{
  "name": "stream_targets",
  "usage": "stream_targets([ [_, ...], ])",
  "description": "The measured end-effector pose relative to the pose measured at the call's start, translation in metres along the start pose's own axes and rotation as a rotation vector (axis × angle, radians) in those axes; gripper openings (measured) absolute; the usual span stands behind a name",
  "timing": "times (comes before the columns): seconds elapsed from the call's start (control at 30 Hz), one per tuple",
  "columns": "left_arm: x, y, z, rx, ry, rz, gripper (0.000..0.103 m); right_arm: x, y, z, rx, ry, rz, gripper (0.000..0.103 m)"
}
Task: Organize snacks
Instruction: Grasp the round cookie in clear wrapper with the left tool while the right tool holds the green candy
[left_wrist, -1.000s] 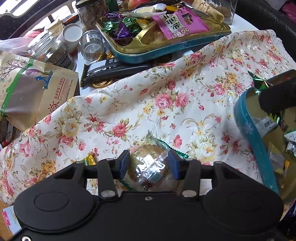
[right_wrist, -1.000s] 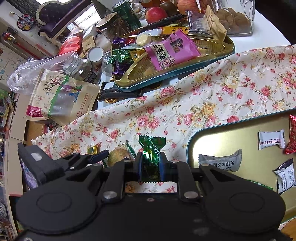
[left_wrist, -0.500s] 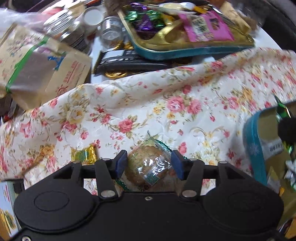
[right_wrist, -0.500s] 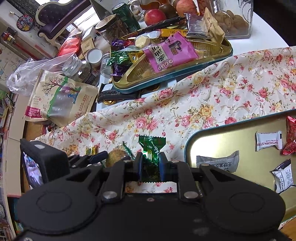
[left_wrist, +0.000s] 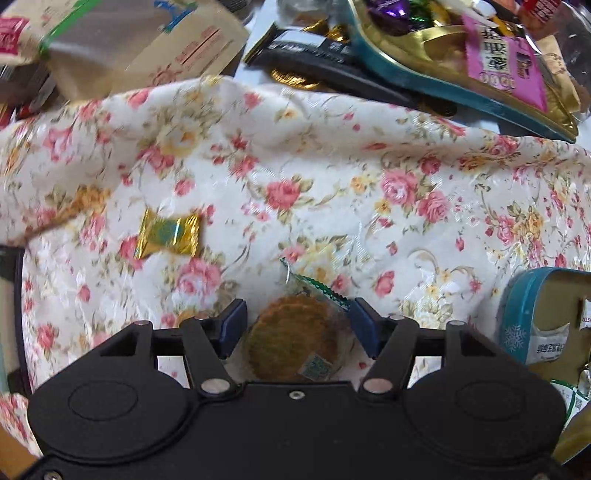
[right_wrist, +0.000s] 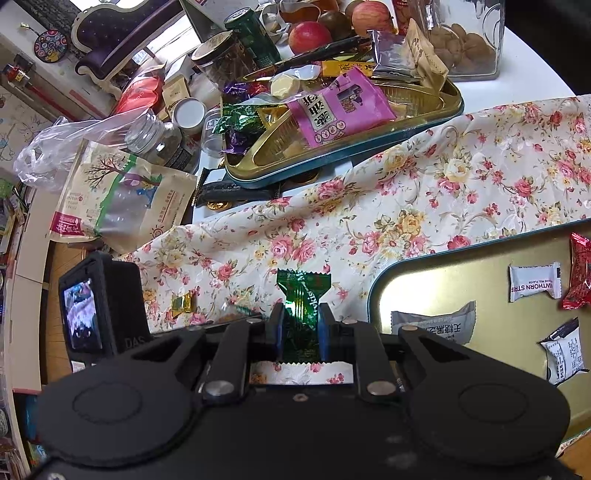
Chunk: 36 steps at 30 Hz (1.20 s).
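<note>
A round brown cookie in a clear wrapper (left_wrist: 293, 338) lies on the floral cloth (left_wrist: 332, 177). My left gripper (left_wrist: 297, 325) points straight down over it, its jaws opening, one blue pad on each side and neither pressing it. A gold-wrapped candy (left_wrist: 170, 233) lies to the left on the cloth and shows small in the right wrist view as the gold candy (right_wrist: 181, 303). My right gripper (right_wrist: 300, 325) is shut on a green-wrapped candy (right_wrist: 301, 295), held above the cloth beside the teal-rimmed gold tin (right_wrist: 436, 280).
The gold tin holds several wrapped snacks, among them a white hawthorn strip (right_wrist: 533, 281). A second tray (right_wrist: 369, 136) heaped with snacks, jars, a paper pouch (right_wrist: 110, 199) and apples crowd the far side. The left gripper's body (right_wrist: 99, 306) stands left of my right gripper.
My left gripper's jaws have spread wider around the cookie while it rolled and shifted; the gold candy has come into its view. The right gripper has stayed still with the green candy.
</note>
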<state>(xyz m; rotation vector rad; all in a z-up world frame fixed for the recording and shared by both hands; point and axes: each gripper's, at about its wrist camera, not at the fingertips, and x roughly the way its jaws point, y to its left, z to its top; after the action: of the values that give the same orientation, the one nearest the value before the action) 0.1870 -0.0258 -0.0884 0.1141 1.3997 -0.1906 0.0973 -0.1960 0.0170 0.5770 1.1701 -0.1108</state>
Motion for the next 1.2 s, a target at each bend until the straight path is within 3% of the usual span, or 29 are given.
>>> stream_targets([
  [0.23,-0.008,0.010,-0.014,-0.035,0.034,0.012,0.065,-0.004,0.004,-0.002,-0.007,-0.007,0.009,0.020],
  [0.3,-0.024,0.008,-0.018,-0.007,-0.011,0.044,0.061,-0.008,0.005,-0.004,-0.007,-0.013,0.021,0.020],
  [0.47,-0.071,-0.006,-0.033,0.105,-0.144,0.107,0.061,-0.021,0.010,-0.009,-0.005,-0.040,0.055,0.020],
  [0.63,-0.083,-0.019,-0.043,0.203,-0.156,0.135,0.062,-0.032,0.013,-0.017,-0.019,-0.073,0.052,0.020],
  [0.83,-0.064,-0.016,-0.039,0.254,-0.120,0.078,0.062,-0.038,0.006,-0.026,-0.010,-0.085,0.035,0.019],
  [1.03,-0.042,-0.002,-0.037,0.223,-0.075,0.046,0.062,-0.032,0.001,-0.028,-0.015,-0.066,0.012,0.019],
  [1.2,-0.042,-0.002,-0.040,0.253,-0.120,0.024,0.062,-0.026,-0.001,-0.023,-0.008,-0.042,0.011,0.019],
])
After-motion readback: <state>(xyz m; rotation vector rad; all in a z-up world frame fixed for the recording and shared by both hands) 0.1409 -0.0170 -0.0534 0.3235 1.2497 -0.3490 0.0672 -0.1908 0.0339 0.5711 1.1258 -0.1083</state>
